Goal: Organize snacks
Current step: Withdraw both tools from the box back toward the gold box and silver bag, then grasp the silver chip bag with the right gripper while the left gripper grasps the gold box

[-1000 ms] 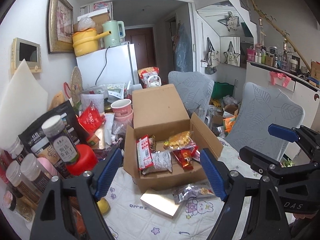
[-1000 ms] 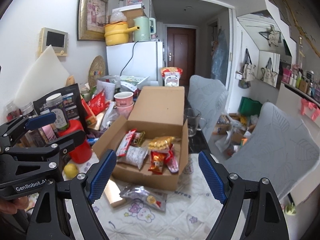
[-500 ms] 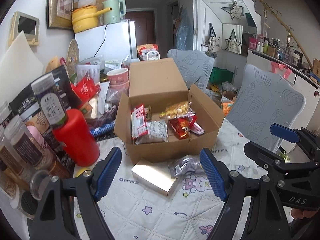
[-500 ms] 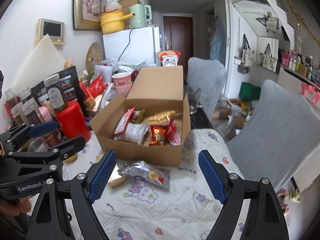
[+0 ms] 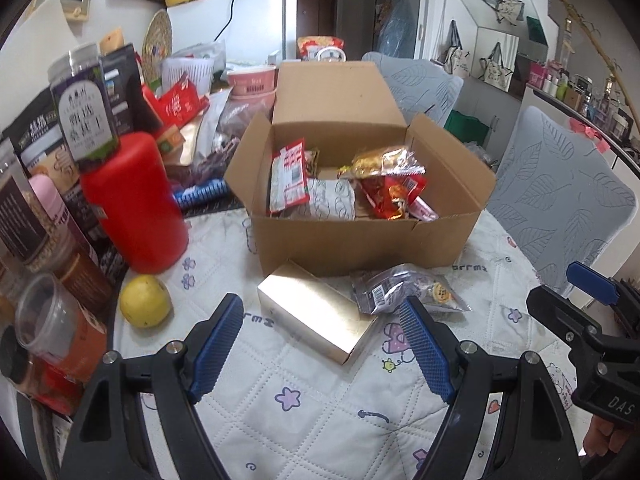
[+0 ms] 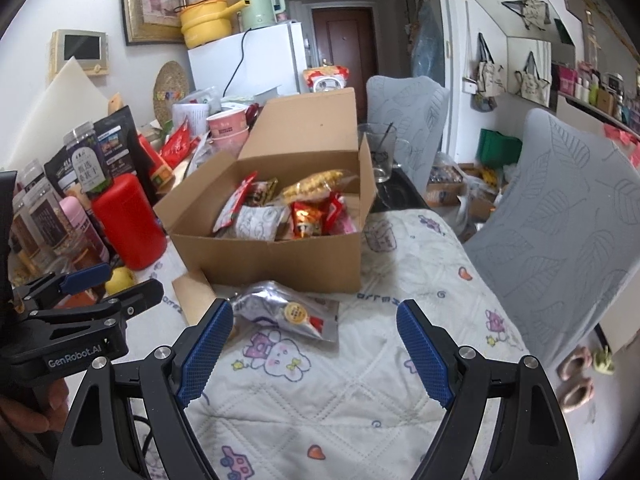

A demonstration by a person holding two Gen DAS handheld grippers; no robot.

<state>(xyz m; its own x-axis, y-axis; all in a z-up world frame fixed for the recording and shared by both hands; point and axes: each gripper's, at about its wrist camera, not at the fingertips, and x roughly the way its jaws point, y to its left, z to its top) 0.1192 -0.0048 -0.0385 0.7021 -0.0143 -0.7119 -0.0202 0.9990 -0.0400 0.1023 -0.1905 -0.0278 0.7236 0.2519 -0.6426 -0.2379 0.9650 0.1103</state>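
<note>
An open cardboard box (image 5: 360,240) (image 6: 280,256) holds several snack packets on the quilted table. In front of it lie a gold box (image 5: 316,316) (image 6: 192,296) and a silver snack bag (image 5: 404,288) (image 6: 284,312). My left gripper (image 5: 320,348) is open and empty, just above the gold box's near end. My right gripper (image 6: 316,344) is open and empty, just short of the silver bag. Each gripper shows at the edge of the other's view.
A red canister (image 5: 132,200), jars and packets crowd the table's left side. A yellow lemon (image 5: 144,300) lies near the left gripper. A glass mug (image 6: 380,156) stands behind the box. Grey chairs (image 6: 568,216) stand to the right.
Both grippers have moved down and forward toward the table, closing on the gold box and silver bag. Both stay open.
</note>
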